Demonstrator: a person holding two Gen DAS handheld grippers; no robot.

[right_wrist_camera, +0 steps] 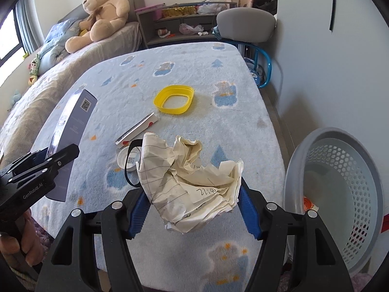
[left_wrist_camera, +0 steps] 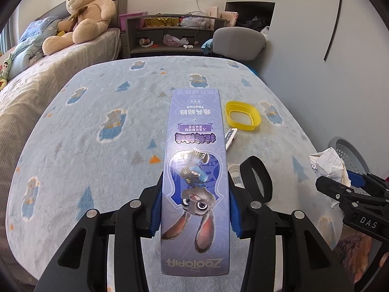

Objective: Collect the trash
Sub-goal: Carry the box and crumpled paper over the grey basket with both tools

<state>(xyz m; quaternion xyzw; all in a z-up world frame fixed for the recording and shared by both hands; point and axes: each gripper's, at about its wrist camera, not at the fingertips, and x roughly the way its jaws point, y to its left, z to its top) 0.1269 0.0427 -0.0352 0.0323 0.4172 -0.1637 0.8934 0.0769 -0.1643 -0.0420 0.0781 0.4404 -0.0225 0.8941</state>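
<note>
My left gripper [left_wrist_camera: 195,209] is shut on a long purple Zootopia toothpaste box [left_wrist_camera: 195,170], held above the blue blanket [left_wrist_camera: 85,133]. In the right wrist view that box [right_wrist_camera: 73,121] sticks up at the left from the left gripper [right_wrist_camera: 52,157]. My right gripper [right_wrist_camera: 192,209] is shut on a crumpled sheet of lined paper [right_wrist_camera: 189,180], which also shows as the paper [left_wrist_camera: 330,165] at the right in the left wrist view. On the blanket lie a yellow plastic ring [right_wrist_camera: 173,99], a small white carton [right_wrist_camera: 137,133], a white round lid [right_wrist_camera: 128,160] and a black band [right_wrist_camera: 130,165].
A grey perforated laundry basket [right_wrist_camera: 340,194] stands on the floor right of the bed, with a little orange scrap inside. A grey chair [right_wrist_camera: 245,24] and shelf [right_wrist_camera: 184,22] stand beyond the bed's far end. A teddy bear [right_wrist_camera: 102,12] sits on the neighbouring bed. A hand [right_wrist_camera: 26,238] holds the left gripper.
</note>
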